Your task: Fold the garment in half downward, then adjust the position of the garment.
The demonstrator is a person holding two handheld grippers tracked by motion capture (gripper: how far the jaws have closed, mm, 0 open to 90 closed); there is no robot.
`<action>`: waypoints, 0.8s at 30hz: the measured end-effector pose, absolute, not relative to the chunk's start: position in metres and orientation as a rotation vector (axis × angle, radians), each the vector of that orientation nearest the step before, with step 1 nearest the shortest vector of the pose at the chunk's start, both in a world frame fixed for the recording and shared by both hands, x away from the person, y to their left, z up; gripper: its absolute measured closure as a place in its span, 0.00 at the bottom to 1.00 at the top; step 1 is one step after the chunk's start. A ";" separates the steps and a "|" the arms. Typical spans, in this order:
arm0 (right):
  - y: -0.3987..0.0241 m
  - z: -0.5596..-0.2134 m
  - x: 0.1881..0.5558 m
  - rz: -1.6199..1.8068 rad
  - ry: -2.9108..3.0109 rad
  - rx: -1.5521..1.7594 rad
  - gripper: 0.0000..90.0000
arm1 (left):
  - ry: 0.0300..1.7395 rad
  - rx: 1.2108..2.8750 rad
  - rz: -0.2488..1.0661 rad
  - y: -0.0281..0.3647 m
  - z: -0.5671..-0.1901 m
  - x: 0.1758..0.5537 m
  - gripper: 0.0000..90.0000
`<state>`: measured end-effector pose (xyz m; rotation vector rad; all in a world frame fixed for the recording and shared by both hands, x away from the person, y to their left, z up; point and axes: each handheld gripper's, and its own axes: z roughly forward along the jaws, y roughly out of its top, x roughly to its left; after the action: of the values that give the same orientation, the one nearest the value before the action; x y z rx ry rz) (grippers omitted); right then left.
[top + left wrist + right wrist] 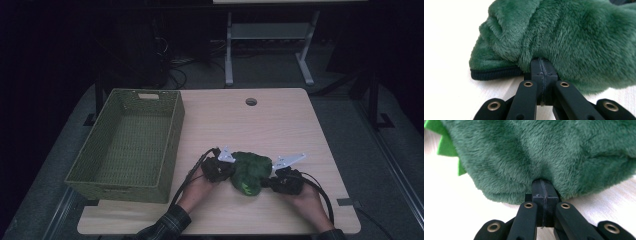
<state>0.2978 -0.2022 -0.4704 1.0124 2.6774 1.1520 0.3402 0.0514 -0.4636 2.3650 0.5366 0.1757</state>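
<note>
Item: your left gripper [541, 68] and right gripper [543, 188] had their fingers clenched on opposite sides of the green plush garment [250, 171], lying on the counter [280, 120] beside the woven basket [165, 145]. It looked light, soft and floppy, best pinched at its edges. No writing or label was readable.

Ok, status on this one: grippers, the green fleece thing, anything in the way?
Left gripper shut on green fleece garment, pinching a fold. Right gripper shut on its other side. Garment bunched on table. Basket beside it, path unobstructed.
</note>
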 end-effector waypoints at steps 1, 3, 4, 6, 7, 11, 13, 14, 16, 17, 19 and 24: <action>-0.202 -0.471 0.297 1.157 2.676 1.014 1.00 | 0.539 2.363 0.173 0.052 -0.463 0.342 1.00; -0.204 -0.470 0.296 1.147 2.677 1.010 1.00 | 0.552 2.355 0.152 0.054 -0.461 0.343 1.00; -0.206 -0.467 0.294 1.153 2.666 1.012 1.00 | 0.553 2.348 0.147 0.055 -0.461 0.343 1.00; -0.212 -0.463 0.292 1.165 2.648 1.016 1.00 | 0.565 2.321 0.131 0.059 -0.457 0.342 1.00; -0.216 -0.461 0.291 1.178 2.632 1.008 1.00 | 0.566 2.308 0.121 0.061 -0.454 0.342 1.00; -0.232 -0.452 0.290 1.203 2.578 1.051 1.00 | 0.560 2.283 0.108 0.067 -0.446 0.336 1.00; -0.241 -0.449 0.291 1.219 2.547 1.063 1.00 | 0.558 2.269 0.099 0.069 -0.442 0.330 1.00; -0.245 -0.448 0.293 1.222 2.538 1.067 1.00 | 0.553 2.270 0.099 0.071 -0.440 0.327 1.00; -0.252 -0.445 0.295 1.228 2.510 1.078 1.00 | 0.542 2.269 0.094 0.074 -0.437 0.321 1.00; -0.254 -0.443 0.297 1.234 2.495 1.088 1.00 | 0.545 2.259 0.088 0.075 -0.436 0.317 1.00; -0.258 -0.441 0.302 1.243 2.476 1.093 1.00 | 0.540 2.257 0.079 0.079 -0.435 0.311 1.00; -0.261 -0.437 0.316 1.239 2.445 1.119 1.00 | 0.529 2.251 0.048 0.083 -0.437 0.298 1.00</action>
<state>0.3165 -0.2609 -0.4368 1.1190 2.4452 1.2388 0.2982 0.0832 -0.4366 2.2512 0.5289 0.0477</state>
